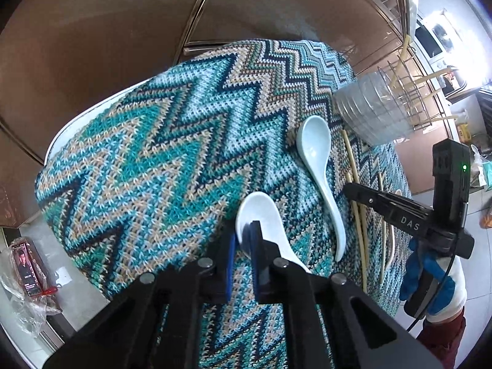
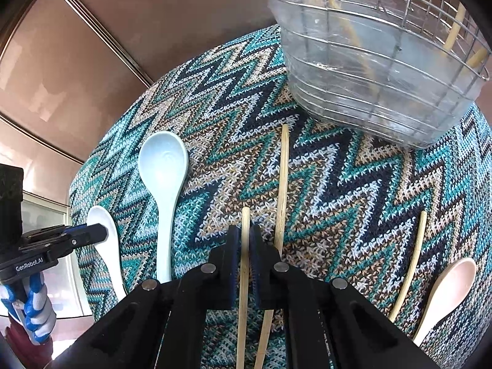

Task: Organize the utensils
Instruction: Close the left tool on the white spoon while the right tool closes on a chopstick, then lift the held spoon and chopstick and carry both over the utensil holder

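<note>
Glossy white spoon (image 1: 261, 224) in left hand-held gripper (image 1: 244, 240), slim bamboo chopstick (image 2: 245, 246) in right hand-held gripper (image 2: 245, 246).

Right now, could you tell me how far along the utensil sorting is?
Done: a few chopsticks already stand in the basket. In hand: the left gripper is shut on the white spoon, and the right gripper on a chopstick. Left on the cloth: the blue spoon, two loose chopsticks and a cream spoon.
</note>
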`<state>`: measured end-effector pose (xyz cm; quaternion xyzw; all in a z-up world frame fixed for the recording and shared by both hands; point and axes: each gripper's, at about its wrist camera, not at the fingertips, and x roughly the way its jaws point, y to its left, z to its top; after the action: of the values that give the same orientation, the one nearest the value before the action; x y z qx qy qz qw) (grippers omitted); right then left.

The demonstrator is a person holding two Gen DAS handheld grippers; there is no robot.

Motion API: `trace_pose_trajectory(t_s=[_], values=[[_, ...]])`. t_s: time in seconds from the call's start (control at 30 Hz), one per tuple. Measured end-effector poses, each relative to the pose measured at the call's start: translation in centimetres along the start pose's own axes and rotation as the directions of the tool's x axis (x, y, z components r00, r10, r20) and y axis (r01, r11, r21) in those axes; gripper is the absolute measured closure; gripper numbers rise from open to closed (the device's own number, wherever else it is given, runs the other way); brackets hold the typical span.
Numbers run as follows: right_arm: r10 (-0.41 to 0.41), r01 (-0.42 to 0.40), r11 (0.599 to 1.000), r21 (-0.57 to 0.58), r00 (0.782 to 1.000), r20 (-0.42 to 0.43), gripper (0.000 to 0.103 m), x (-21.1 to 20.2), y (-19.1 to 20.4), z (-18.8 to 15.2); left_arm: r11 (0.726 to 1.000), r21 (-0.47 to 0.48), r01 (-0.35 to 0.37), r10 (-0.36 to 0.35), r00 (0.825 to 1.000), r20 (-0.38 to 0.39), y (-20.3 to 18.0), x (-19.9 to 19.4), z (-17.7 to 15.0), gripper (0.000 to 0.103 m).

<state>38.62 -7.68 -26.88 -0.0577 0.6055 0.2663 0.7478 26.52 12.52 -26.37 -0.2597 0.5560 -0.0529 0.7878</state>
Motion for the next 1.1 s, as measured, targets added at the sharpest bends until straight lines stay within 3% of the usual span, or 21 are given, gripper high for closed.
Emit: trace_pose_trajectory(t_s=[0.27,0.57,1.1], values=[[-0.013,0.013,1.0,-0.006,0.999,0.05,0.097,-2.4,1.1,-1.2,0.999,0.035,-0.025,0.024,0.999,0.041,-0.5,-1.0,-0.6,0.096],[-0.006,0.013,0.999,-0.039,0.987,0.159,0.097,-6.9,2.7,-3.0,0.986,0.143,-0.086,0.061,0.984,0.167,-2.6,-3.9,-2.0,0.097],[0.004,0.014,0.999,-0.049,0.937,0.35,0.097,-14.5,4.3,-7.7,0.969,0.204,-0.141,0.082,0.958,0.276,-5.8,-7.7,-4.6,0.099]])
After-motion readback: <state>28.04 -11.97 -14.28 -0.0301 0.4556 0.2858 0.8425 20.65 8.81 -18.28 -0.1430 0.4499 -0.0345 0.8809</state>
